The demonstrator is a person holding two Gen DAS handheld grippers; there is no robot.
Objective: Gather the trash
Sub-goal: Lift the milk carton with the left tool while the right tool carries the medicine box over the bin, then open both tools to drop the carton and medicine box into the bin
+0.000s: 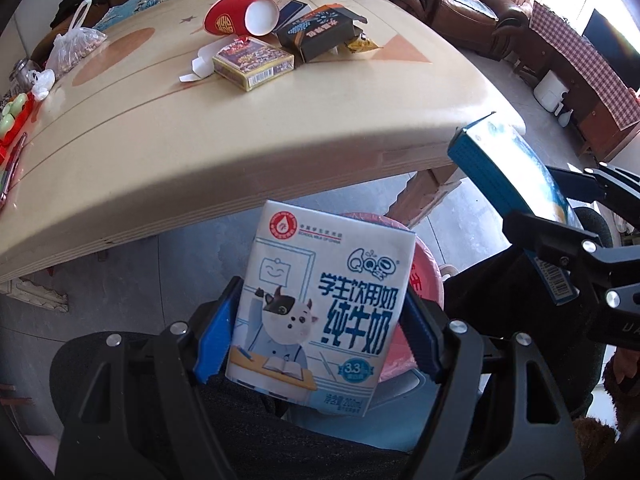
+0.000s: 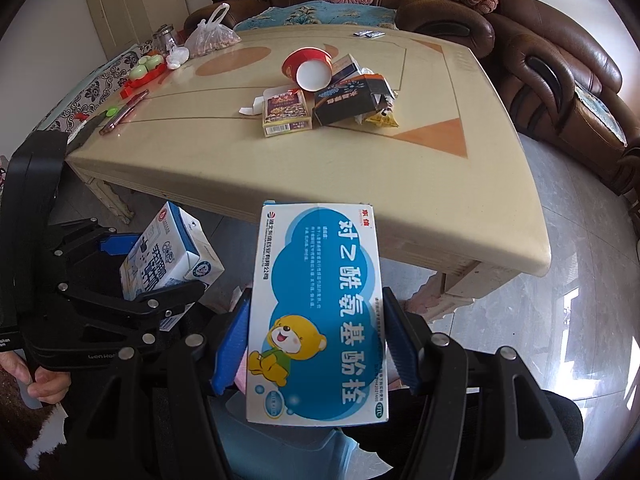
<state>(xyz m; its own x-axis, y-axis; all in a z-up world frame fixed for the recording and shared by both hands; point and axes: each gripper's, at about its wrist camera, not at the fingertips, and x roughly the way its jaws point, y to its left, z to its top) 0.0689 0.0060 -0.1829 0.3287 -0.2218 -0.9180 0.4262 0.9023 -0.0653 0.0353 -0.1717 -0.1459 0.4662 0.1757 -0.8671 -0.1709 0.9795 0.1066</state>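
Note:
My left gripper (image 1: 320, 332) is shut on a white and blue milk carton (image 1: 316, 304), held in front of the table edge above a pink bin (image 1: 426, 276). My right gripper (image 2: 316, 344) is shut on a blue and white medicine box (image 2: 316, 312) with a cartoon bear. Each shows in the other view: the box (image 1: 504, 168) at the right, the carton (image 2: 168, 256) at the left. On the cream table (image 2: 400, 184) lie a red paper cup (image 2: 308, 68), a card box (image 2: 286, 114), a black carton (image 2: 352, 100) and a yellow wrapper (image 2: 382, 120).
A plastic bag of nuts (image 2: 210, 38), a glass jar (image 2: 164, 40), green and red items (image 2: 146, 68) and a pen (image 2: 124, 114) sit at the table's left side. Brown leather sofas (image 2: 560, 64) ring the table. Tiled floor (image 2: 560, 320) lies to the right.

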